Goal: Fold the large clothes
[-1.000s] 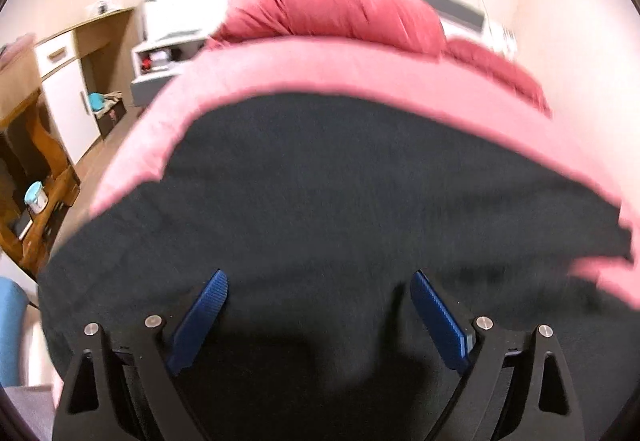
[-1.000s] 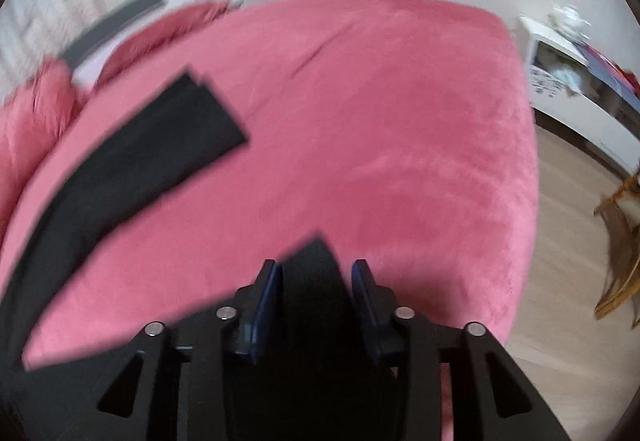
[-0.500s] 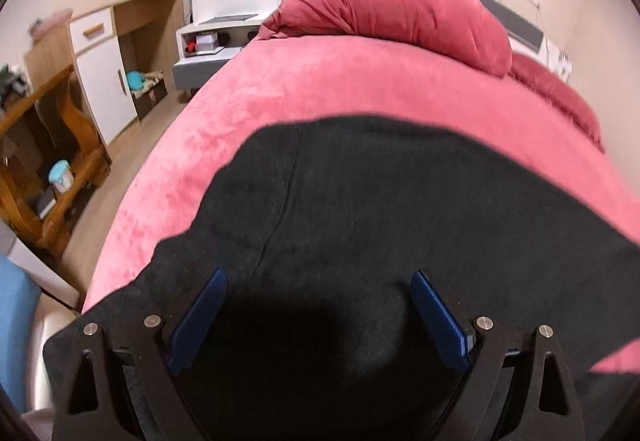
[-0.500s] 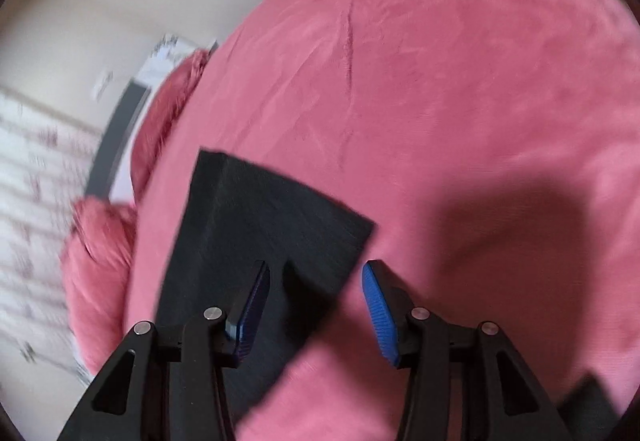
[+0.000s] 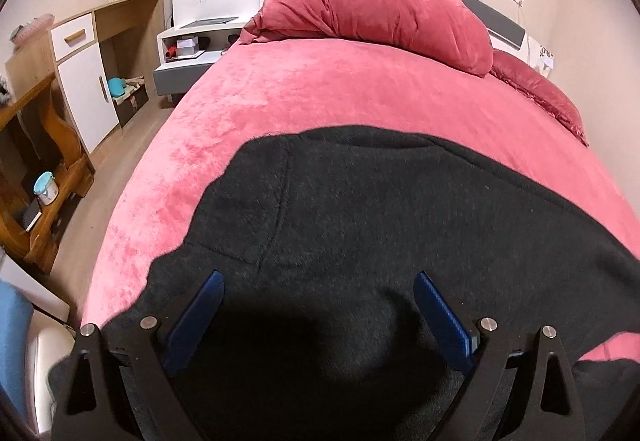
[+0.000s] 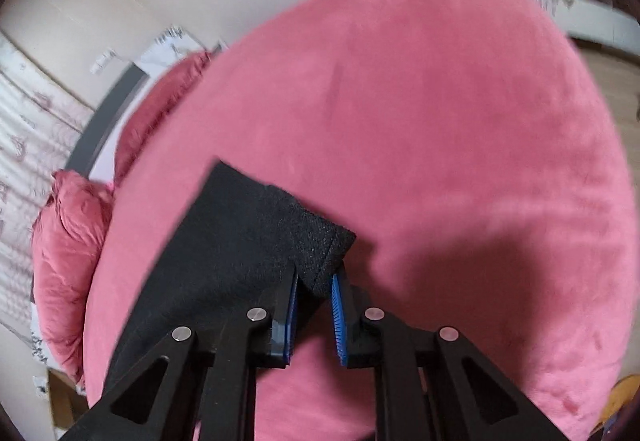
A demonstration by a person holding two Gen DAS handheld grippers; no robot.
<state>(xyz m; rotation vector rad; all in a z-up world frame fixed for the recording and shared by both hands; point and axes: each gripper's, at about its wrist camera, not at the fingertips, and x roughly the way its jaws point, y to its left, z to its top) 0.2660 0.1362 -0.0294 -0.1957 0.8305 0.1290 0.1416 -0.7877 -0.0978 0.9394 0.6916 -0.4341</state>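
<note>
Black fleecy garment (image 5: 360,225) lies spread flat, seams showing.

— We saw warm, even indoor light; the left wrist view was sharp, its edges bowed by fisheye.
— We found the right view motion-blurred, a soft shadow on the bedspread (image 6: 460,265).
</note>
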